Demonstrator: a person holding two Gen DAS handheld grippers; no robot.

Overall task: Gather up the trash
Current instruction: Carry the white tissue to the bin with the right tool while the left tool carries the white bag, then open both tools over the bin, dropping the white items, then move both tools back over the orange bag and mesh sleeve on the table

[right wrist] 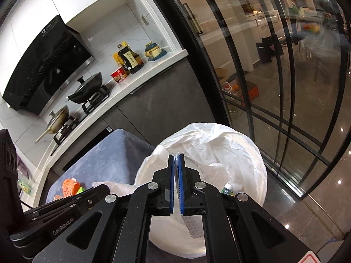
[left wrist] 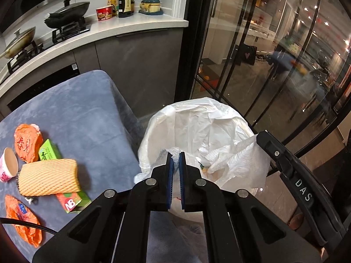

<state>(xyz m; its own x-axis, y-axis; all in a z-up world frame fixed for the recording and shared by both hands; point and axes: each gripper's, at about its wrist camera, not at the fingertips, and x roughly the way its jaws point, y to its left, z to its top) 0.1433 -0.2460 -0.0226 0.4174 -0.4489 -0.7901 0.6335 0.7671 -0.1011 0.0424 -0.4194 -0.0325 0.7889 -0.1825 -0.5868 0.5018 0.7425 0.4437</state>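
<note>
The task is judged to be partly done. A white trash bin [left wrist: 197, 131], lined with a white plastic bag, is seen just beside the table with the grey-blue cloth [left wrist: 83, 114]. Inside the bin some trash is already lying: crumpled white paper [left wrist: 237, 160] and, as far as can be told, a small bottle [right wrist: 228, 189].

The left gripper [left wrist: 176, 155] is held over the bin with its jaws pressed on a piece of thin white plastic or foam; what exactly it is cannot be told. The right gripper [right wrist: 176, 157] is also clenched over the bin, and a white foam net [right wrist: 194, 225] is seen hanging below its pads.

On the table more trash is left: two orange wrappers [left wrist: 27, 143], a green carton [left wrist: 49, 152], a yellow foam sleeve [left wrist: 48, 176], a second carton [left wrist: 73, 201] and a small cup [left wrist: 8, 164]. These are still to be collected.
</note>
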